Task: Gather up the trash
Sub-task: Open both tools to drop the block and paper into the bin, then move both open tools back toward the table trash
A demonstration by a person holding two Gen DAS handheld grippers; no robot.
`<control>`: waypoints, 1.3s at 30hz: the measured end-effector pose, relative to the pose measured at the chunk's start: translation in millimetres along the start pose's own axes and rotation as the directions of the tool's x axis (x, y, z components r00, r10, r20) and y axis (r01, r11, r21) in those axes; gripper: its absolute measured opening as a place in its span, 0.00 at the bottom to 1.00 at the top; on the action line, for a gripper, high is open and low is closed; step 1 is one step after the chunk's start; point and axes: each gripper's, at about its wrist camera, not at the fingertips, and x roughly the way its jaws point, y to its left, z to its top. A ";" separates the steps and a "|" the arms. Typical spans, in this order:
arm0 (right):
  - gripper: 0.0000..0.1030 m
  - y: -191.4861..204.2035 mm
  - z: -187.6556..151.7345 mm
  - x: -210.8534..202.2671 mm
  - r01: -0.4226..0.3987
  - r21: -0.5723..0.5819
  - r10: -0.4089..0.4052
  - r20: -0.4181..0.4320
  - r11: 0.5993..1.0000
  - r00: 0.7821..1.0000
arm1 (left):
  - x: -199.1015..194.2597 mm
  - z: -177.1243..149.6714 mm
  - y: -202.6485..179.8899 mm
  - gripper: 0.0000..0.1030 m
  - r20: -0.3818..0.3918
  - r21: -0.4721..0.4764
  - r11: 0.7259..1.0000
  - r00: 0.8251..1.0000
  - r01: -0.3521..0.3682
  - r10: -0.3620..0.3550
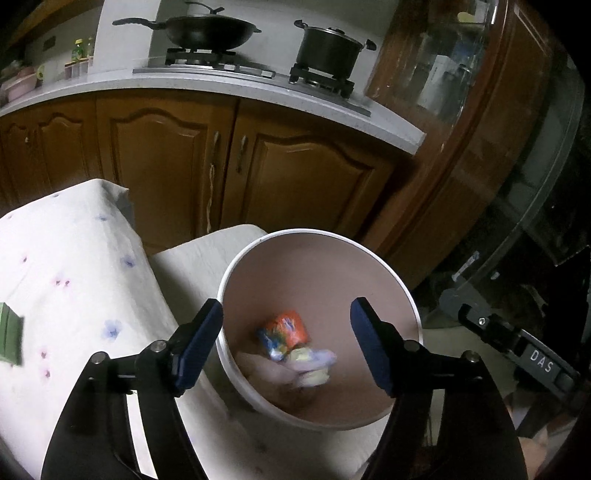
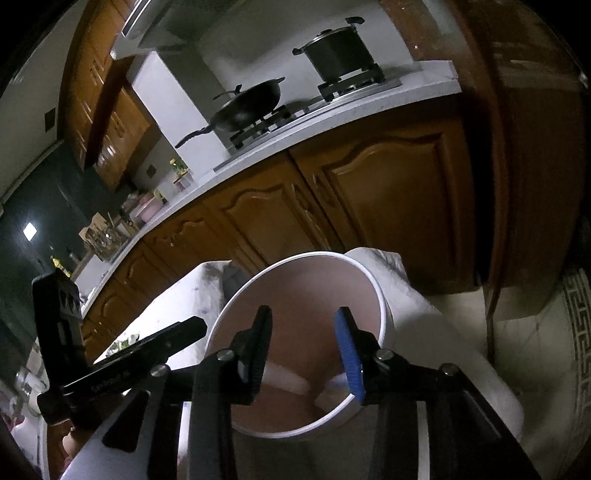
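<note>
Left gripper (image 1: 286, 325) wide apart above round bin (image 1: 413, 306), nothing between pads; right gripper (image 2: 303, 343) narrower, also empty, over same bin. Inside, blurred trash: orange wrapper (image 1: 286, 326) beside pale crumpled scraps (image 1: 314, 365). Alongside, floral cloth (image 1: 74, 258). Beyond, brown cabinets (image 1: 155, 162), wok (image 1: 207, 31) and pot (image 1: 328, 50) on stove

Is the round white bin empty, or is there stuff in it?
Not empty. The left wrist view shows an orange wrapper and crumpled pale scraps lying at the bottom of the white bin; most of it is unfilled.
</note>
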 end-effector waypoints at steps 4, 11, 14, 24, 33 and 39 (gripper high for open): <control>0.37 1.7 0.4 -5.6 0.003 0.002 -0.003 0.008 1.000 1.000 | -11.5 -3.7 3.5 0.71 0.015 -0.011 1.000 1.000 -0.004 0.005; 0.44 11.4 -5.3 -13.8 -0.001 -0.004 0.001 0.012 1.000 1.000 | -50.0 -22.1 22.4 0.71 0.052 -0.071 0.997 0.998 -0.024 0.028; 0.58 18.9 -8.8 -18.7 -0.016 -0.003 0.016 0.021 1.000 1.000 | -72.9 -33.3 32.5 0.71 0.082 -0.106 0.994 0.996 -0.036 0.045; 0.79 61.5 -31.7 -37.2 -0.097 -0.028 0.098 0.044 0.995 0.994 | -139.6 -70.6 56.6 0.73 0.148 -0.155 0.985 0.983 -0.082 0.105; 0.80 111.3 -65.9 -30.9 -0.177 -0.079 0.175 -0.026 0.981 0.984 | -197.7 -114.8 88.5 0.74 0.186 -0.209 0.966 0.964 -0.152 0.192; 0.80 139.8 -89.9 -22.5 -0.218 -0.106 0.210 -0.080 0.970 0.974 | -230.7 -144.8 119.5 0.75 0.193 -0.259 0.945 0.948 -0.200 0.254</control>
